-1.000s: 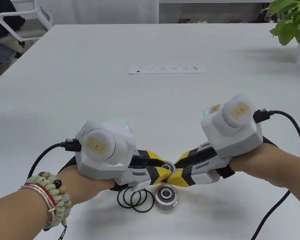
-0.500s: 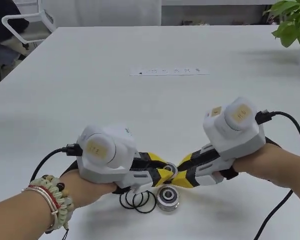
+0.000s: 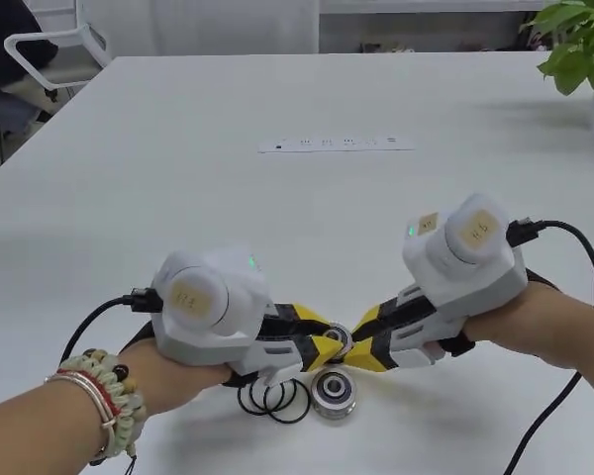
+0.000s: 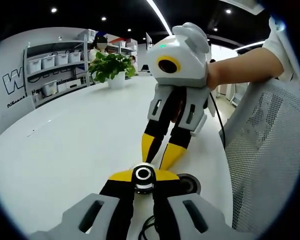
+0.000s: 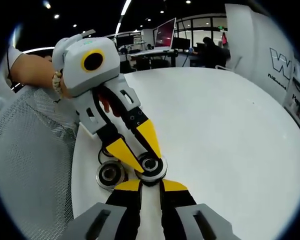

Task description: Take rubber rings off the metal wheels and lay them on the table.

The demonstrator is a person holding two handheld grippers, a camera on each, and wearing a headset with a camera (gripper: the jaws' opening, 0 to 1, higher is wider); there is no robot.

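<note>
The white tabletop (image 3: 178, 148) runs from the near edge up to 12 o'clock in the head view. A chair (image 3: 54, 49) stands off its 11 o'clock corner and a leafy plant (image 3: 579, 45) at the 1 o'clock corner. A flat white power strip (image 3: 337, 144) lies well off at 12 o'clock from the hands.

Low in the head view the two tools meet nose to nose, both held just above the tabletop. The left tool (image 3: 325, 338) reaches in from 8 o'clock and the right tool (image 3: 354, 338) from 4 o'clock.

The left tool is clamped on the held wheel (image 4: 143, 176) — in the left gripper view its two yellow tips sit tight against either side of the small metal wheel. The right tool's jaws stand a little apart, with their tips at that same wheel's rim. Whether they pinch anything there I cannot tell.

The loose wheel (image 3: 332, 391) lies flat on the tabletop, just at 6 o'clock from the held wheel and apart from both tools. The rubber rings (image 3: 272, 398) — thin black loops overlapping one another — lie on the tabletop just beside the loose wheel at its 9 o'clock, partly under the left tool.
</note>
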